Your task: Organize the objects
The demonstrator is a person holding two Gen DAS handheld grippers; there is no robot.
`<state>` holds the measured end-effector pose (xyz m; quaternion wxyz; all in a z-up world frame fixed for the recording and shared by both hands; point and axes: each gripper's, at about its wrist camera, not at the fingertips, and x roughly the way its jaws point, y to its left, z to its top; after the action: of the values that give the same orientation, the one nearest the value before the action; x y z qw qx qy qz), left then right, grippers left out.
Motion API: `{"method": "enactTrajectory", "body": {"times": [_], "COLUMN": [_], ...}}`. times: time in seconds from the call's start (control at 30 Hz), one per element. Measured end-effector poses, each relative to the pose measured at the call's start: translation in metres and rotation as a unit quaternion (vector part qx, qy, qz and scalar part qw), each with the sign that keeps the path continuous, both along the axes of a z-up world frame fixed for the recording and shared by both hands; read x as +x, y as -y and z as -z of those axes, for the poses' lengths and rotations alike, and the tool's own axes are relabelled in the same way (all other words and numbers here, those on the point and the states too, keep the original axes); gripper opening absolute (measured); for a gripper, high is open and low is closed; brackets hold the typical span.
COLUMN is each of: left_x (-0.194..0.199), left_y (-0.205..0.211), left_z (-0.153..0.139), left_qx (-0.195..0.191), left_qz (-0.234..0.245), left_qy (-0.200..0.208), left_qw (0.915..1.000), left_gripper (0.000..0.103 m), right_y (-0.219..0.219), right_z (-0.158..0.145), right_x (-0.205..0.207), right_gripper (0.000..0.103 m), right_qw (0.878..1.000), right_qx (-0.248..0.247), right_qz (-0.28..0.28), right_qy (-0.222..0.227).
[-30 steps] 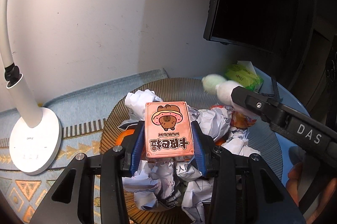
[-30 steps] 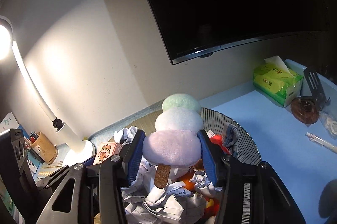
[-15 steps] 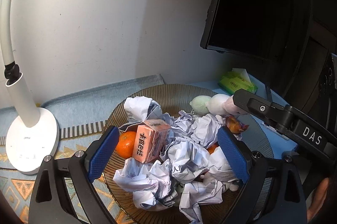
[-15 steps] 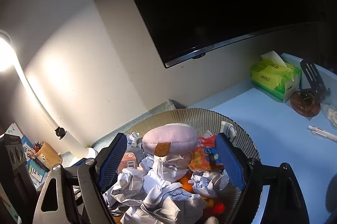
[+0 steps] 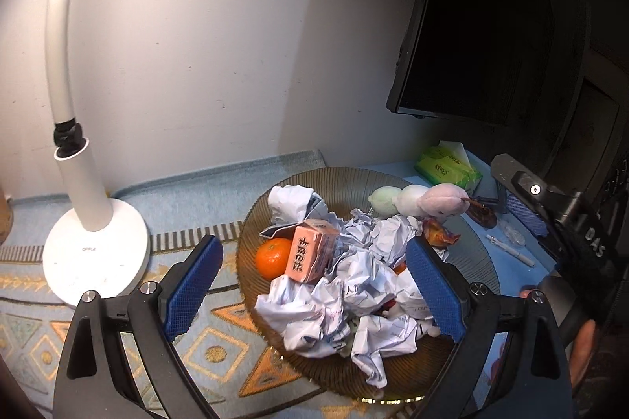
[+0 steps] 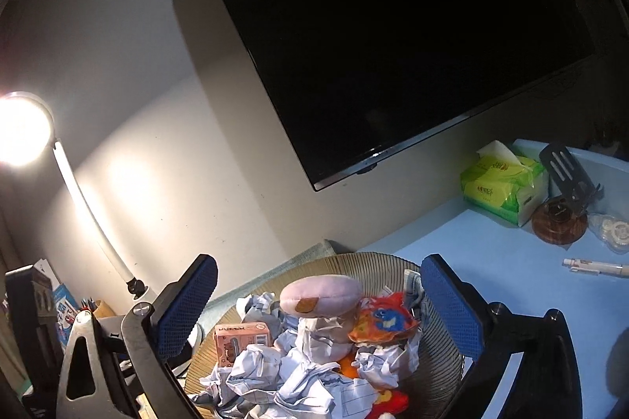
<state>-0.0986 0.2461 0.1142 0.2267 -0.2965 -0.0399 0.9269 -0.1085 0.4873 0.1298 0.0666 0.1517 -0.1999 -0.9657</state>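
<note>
While the lamp (image 5: 94,222) glows against the wall, a blue desk (image 6: 491,281) with a patterned mat (image 5: 118,340) holds a bowl (image 5: 464,261) heaped with crumpled paper (image 5: 354,293). A pink box (image 5: 310,255), an orange (image 5: 273,257) and a plush toy (image 6: 320,295) lie in it. The left gripper (image 5: 314,285) stands wide and empty; the right gripper (image 6: 318,305) is still opening, nothing pinched. Only the right view shows the pen (image 6: 597,267) clearly, beside the tissue pack (image 6: 503,189) under the dark screen (image 6: 393,45).
</note>
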Motion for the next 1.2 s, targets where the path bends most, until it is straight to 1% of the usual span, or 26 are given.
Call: {"method": "enactTrajectory", "body": {"times": [0.07,0.1,0.17,0.23,0.3,0.37,0.43,0.57,0.67,0.77,0.87,0.97,1.03,1.1,1.13,1.2], "left_x": [0.011,0.017,0.029,0.042,0.053,0.061,0.072,0.099,0.116,0.126,0.131,0.13,0.128,0.127,0.127,0.128], "left_y": [0.014,0.022,0.038,0.06,0.086,0.111,0.132,0.167,0.189,0.207,0.216,0.224,0.229,0.234,0.236,0.24], "left_z": [0.001,0.001,0.0,-0.001,0.001,0.003,0.003,-0.004,-0.009,-0.008,0.002,0.024,0.04,0.05,0.053,0.058], "left_qx": [-0.001,-0.007,-0.029,-0.046,-0.039,-0.028,-0.024,-0.04,-0.045,-0.04,-0.048,-0.058,-0.056,-0.058,-0.058,-0.047], "left_qz": [-0.009,-0.013,-0.029,-0.049,-0.07,-0.086,-0.106,-0.144,-0.157,-0.168,-0.182,-0.197,-0.202,-0.209,-0.212,-0.216], "left_qy": [0.008,0.008,-0.001,-0.008,-0.004,0.01,0.012,-0.012,-0.017,-0.019,-0.017,-0.001,0.01,0.01,0.007,-0.006], "left_qw": [0.9999,0.9999,0.9992,0.9977,0.9968,0.9959,0.994,0.9887,0.9864,0.9848,0.982,0.9787,0.9778,0.9761,0.9755,0.9752], "left_gripper": [0.094,0.094,0.094,0.094,0.095,0.095,0.095,0.095,0.095,0.097,0.097,0.097,0.097,0.097,0.097,0.097], "right_y": [0.012,0.019,0.03,0.038,0.043,0.047,0.052,0.07,0.096,0.13,0.174,0.219,0.239,0.254,0.261,0.273], "right_z": [-0.001,-0.003,-0.005,-0.005,-0.002,0.0,0.001,0.001,-0.004,-0.008,-0.003,0.012,0.025,0.037,0.042,0.051], "right_x": [0.001,0.004,0.01,0.02,0.03,0.04,0.048,0.067,0.083,0.098,0.113,0.122,0.122,0.12,0.119,0.118], "right_gripper": [0.103,0.103,0.103,0.103,0.103,0.103,0.103,0.103,0.103,0.103,0.103,0.103,0.103,0.103,0.103,0.103], "right_qw": [0.999,0.999,0.998,0.998,0.998,0.998,0.998,0.997,0.995,0.991,0.985,0.978,0.974,0.97,0.968,0.964], "right_qx": [0.033,0.051,0.065,0.066,0.066,0.057,0.048,0.037,0.05,0.061,0.09,0.134,0.14,0.139,0.144,0.16], "right_qz": [0.008,0.011,0.006,-0.004,-0.005,-0.014,-0.025,-0.049,-0.069,-0.102,-0.134,-0.142,-0.153,-0.166,-0.171,-0.177], "right_qy": [0.001,0.0,0.002,0.005,0.013,0.026,0.042,0.055,0.054,0.054,0.058,0.073,0.091,0.108,0.113,0.117]}}
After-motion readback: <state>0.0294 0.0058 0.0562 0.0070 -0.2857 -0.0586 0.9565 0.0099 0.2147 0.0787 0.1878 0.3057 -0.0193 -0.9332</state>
